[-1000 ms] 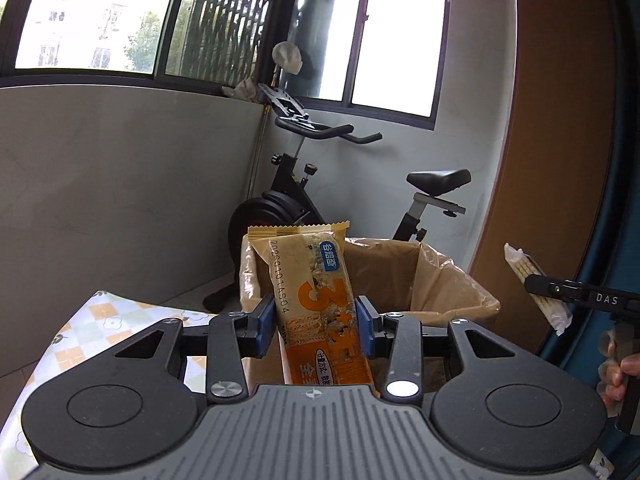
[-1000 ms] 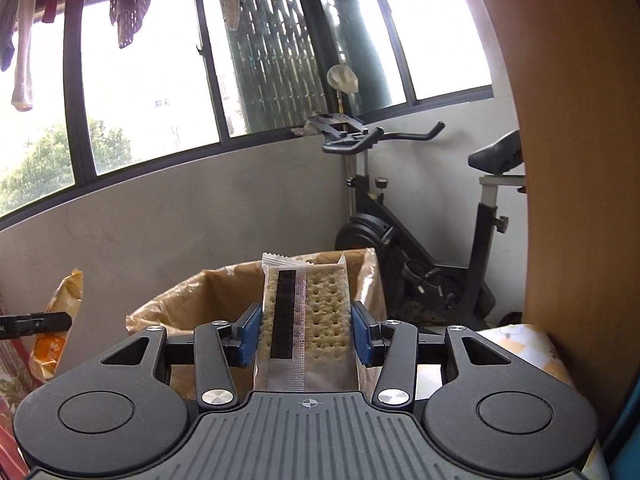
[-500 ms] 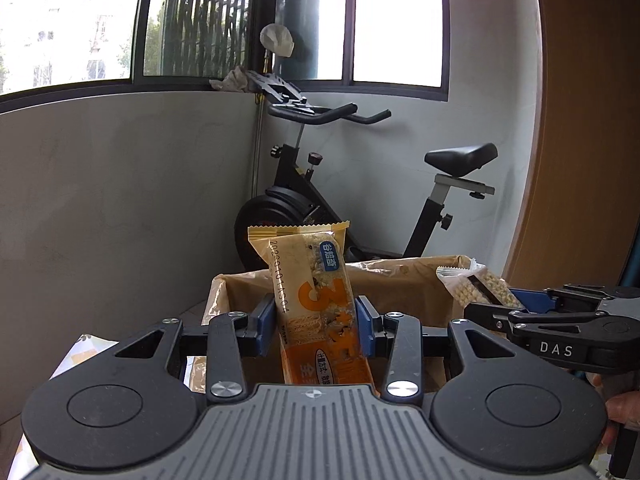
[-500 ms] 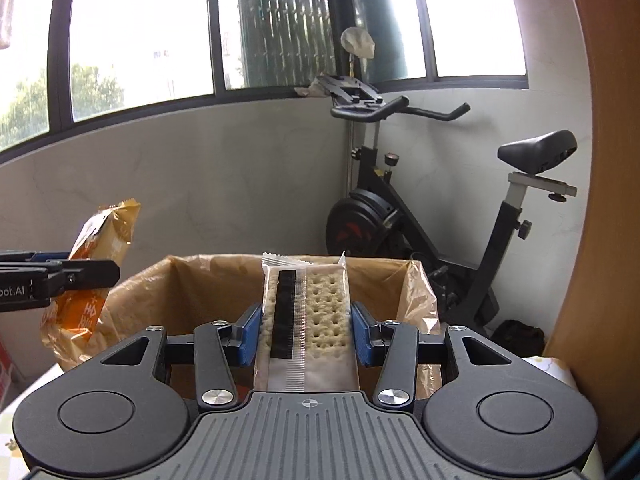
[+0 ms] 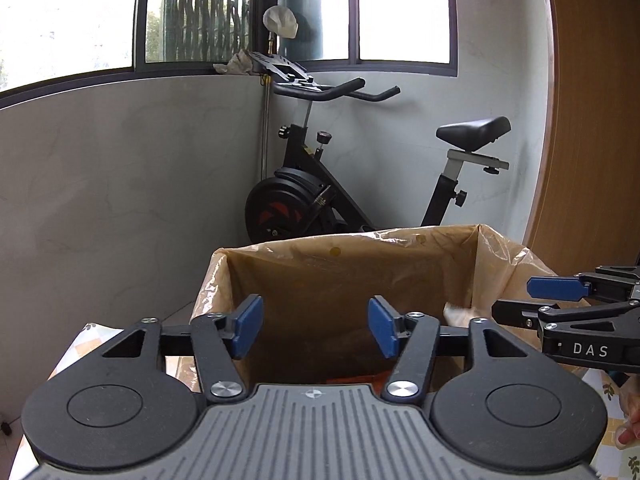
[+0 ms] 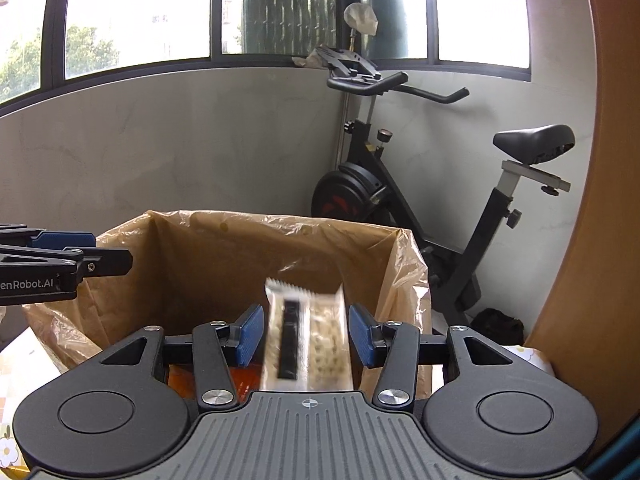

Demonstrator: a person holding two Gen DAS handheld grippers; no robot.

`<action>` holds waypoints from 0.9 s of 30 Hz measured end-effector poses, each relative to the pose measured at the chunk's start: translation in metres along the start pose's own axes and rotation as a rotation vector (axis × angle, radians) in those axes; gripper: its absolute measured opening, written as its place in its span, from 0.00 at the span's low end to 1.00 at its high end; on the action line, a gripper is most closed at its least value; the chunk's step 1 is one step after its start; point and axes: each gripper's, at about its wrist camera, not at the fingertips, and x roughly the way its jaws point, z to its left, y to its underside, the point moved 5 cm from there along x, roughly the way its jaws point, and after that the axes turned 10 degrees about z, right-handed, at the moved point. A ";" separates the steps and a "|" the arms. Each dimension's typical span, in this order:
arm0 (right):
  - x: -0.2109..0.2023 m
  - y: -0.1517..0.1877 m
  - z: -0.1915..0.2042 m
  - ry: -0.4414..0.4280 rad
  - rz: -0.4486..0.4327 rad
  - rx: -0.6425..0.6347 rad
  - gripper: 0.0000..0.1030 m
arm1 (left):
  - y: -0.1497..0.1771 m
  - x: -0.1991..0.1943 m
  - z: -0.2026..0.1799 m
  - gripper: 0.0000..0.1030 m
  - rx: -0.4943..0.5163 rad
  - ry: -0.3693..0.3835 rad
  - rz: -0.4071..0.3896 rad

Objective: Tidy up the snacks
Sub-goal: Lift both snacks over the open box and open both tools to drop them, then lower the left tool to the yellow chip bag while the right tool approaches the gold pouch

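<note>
A cardboard box lined with a clear plastic bag [image 5: 224, 276] [image 6: 404, 264] stands straight ahead in both views. My left gripper [image 5: 316, 328] hangs over its near rim, jaws opening, with nothing between the blue pads [image 5: 248, 326]. The orange snack packet [image 5: 352, 380] [image 6: 240, 380] lies low inside the box. My right gripper [image 6: 306, 334] is over the box too, jaws opening. A blurred white cracker packet [image 6: 304, 340] sits between its pads, which stand just clear of it. Each gripper shows at the edge of the other's view: the right gripper [image 5: 560, 300] and the left gripper [image 6: 80, 256].
A black exercise bike [image 5: 312, 200] [image 6: 400, 200] stands in the corner behind the box, under the windows. A wooden panel [image 5: 592, 120] [image 6: 608, 200] rises on the right. A patterned tablecloth [image 5: 86, 344] shows beside the box. A person's fingers [image 5: 630, 428] hold the right gripper.
Both grippers have opened over the box. The orange packet has dropped out of the left gripper into the box. The cracker packet has slipped lower between the right pads.
</note>
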 end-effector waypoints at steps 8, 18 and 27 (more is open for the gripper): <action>-0.042 0.003 -0.004 -0.047 -0.128 0.029 0.97 | 0.005 -0.029 0.013 0.93 -0.032 0.043 -0.037; -0.082 0.023 -0.007 -0.110 -0.160 0.040 1.00 | 0.023 -0.072 0.042 0.96 -0.080 0.023 -0.063; -0.106 0.053 -0.017 -0.154 -0.186 0.133 1.00 | 0.058 -0.100 0.075 0.96 -0.186 -0.027 -0.075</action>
